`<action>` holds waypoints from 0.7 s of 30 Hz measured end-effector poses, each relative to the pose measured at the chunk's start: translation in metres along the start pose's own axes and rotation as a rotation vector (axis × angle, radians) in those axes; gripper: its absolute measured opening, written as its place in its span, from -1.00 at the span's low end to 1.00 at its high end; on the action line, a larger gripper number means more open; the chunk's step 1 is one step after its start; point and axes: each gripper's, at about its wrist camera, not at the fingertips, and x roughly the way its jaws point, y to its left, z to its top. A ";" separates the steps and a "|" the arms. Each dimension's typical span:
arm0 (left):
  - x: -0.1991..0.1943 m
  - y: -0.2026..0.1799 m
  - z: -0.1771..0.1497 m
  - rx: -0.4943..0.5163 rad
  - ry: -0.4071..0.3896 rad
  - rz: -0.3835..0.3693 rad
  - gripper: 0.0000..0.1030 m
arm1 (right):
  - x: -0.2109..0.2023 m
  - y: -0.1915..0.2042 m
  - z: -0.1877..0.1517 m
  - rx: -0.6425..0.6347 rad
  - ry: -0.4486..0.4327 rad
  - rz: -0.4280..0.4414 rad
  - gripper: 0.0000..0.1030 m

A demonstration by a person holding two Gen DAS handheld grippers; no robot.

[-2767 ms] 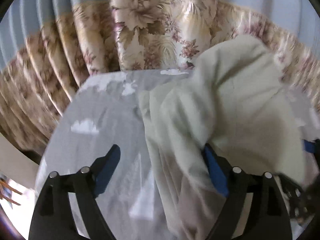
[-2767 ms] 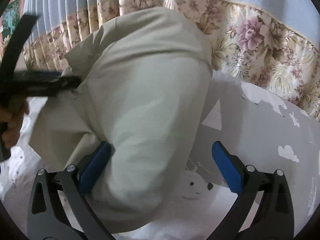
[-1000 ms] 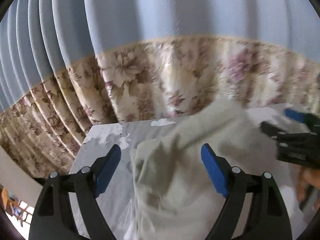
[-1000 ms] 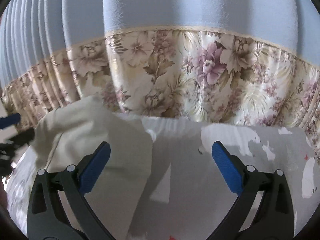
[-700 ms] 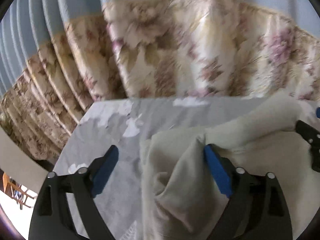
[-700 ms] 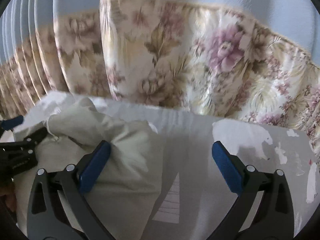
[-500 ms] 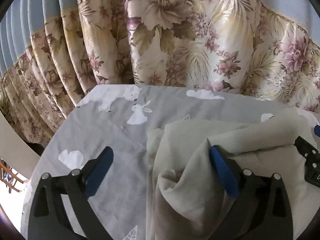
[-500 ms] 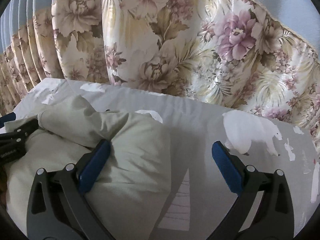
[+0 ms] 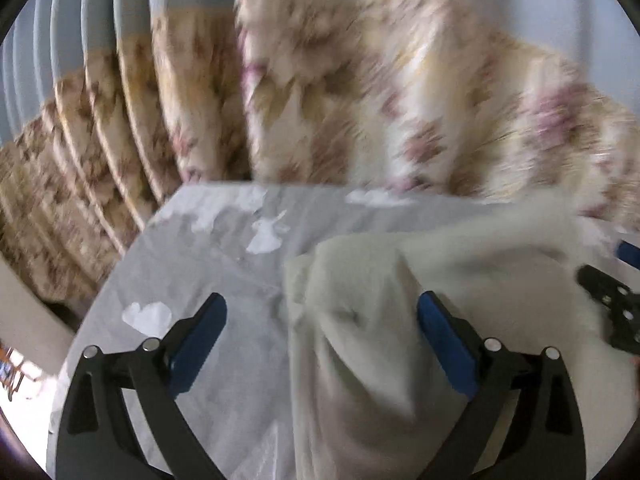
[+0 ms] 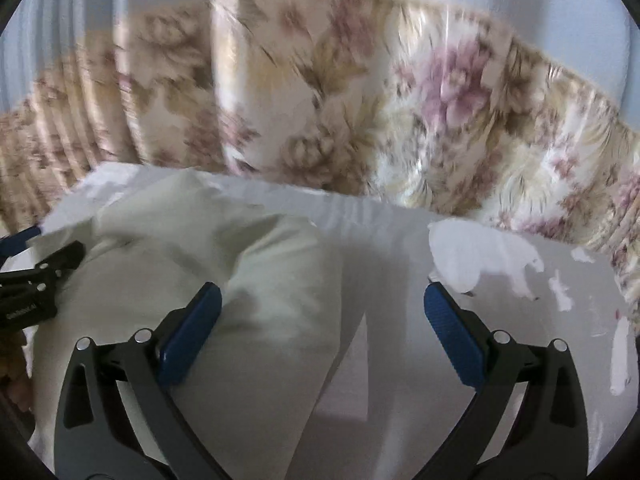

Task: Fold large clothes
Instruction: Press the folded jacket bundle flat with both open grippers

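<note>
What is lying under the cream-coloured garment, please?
The cream garment lies bunched on a grey sheet with white animal and cloud prints, which shows around it. Whatever is printed or lying directly beneath the garment is covered by its folds and cannot be seen.

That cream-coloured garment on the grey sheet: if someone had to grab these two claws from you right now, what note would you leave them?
Left claw: open, nothing pinched; its jaws have just been opening, and a bunched ridge of the cream garment sits loose between them.
Right claw: open, holding nothing; the garment lies by its left finger.
Where things are: the garment lies in a rumpled heap on the grey printed sheet, in front of the floral curtain.
Done: the garment has been let go onto the sheet.
Left: no neat fold shows yet. Probably spread it flat, then pick up an edge with each claw and fold.
</note>
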 end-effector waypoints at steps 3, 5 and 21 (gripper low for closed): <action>-0.042 -0.008 -0.009 0.026 -0.037 -0.060 0.87 | -0.040 -0.003 -0.007 -0.004 -0.027 0.028 0.94; -0.072 -0.017 -0.018 0.048 -0.056 -0.103 0.87 | -0.066 -0.005 -0.016 0.007 -0.042 0.044 0.94; -0.064 0.002 -0.058 -0.022 0.051 0.010 0.87 | -0.081 0.005 -0.070 0.096 0.058 0.139 0.94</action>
